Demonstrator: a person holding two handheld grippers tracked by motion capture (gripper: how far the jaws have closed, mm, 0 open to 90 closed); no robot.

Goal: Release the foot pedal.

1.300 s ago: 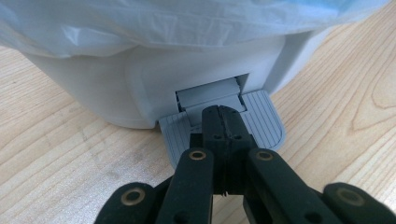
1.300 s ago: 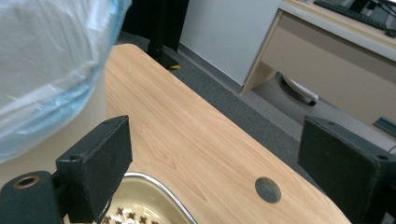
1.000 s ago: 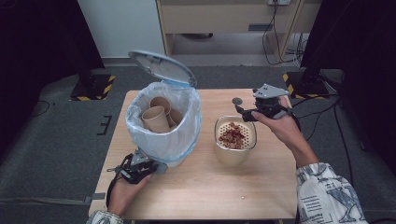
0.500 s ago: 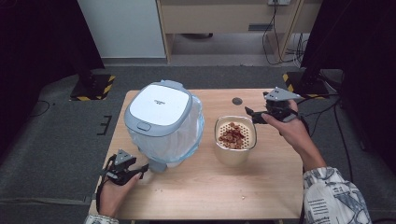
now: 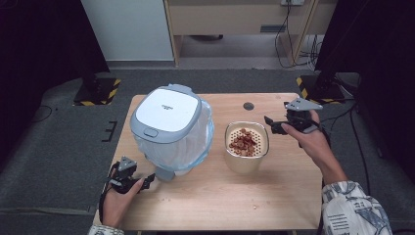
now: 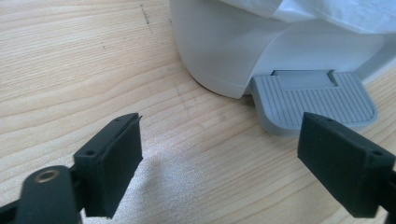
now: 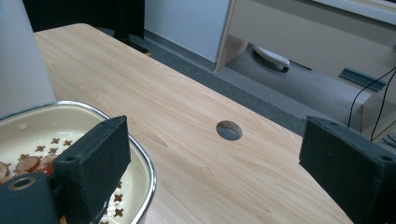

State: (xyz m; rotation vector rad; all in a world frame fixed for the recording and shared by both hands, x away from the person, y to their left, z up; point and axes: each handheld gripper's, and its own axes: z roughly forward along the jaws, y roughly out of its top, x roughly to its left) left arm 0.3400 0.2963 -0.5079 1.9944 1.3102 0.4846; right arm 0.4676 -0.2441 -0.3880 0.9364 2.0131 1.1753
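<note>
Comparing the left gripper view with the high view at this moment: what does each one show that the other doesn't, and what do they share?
Left gripper view alone: the ribbed surface of the grey pedal and the bare wood between the left gripper's open jaws, which have just been opening with nothing between them.

High view alone: the bin's closed lid, the cream container of brown pieces, the right gripper beside it, and both hands.

Shared: the wooden table, the white bin's base with its plastic liner, and the pedal.

— What's beyond the wooden table (image 5: pixel 274 200)?
— Grey carpet (image 5: pixel 58 147), a pale cabinet (image 5: pixel 235 19) with trailing cables (image 5: pixel 288 41), yellow-black striped stand bases (image 5: pixel 95 92) either side
— And the tabletop?
— A round cable hole (image 7: pixel 229 130) near its far edge
</note>
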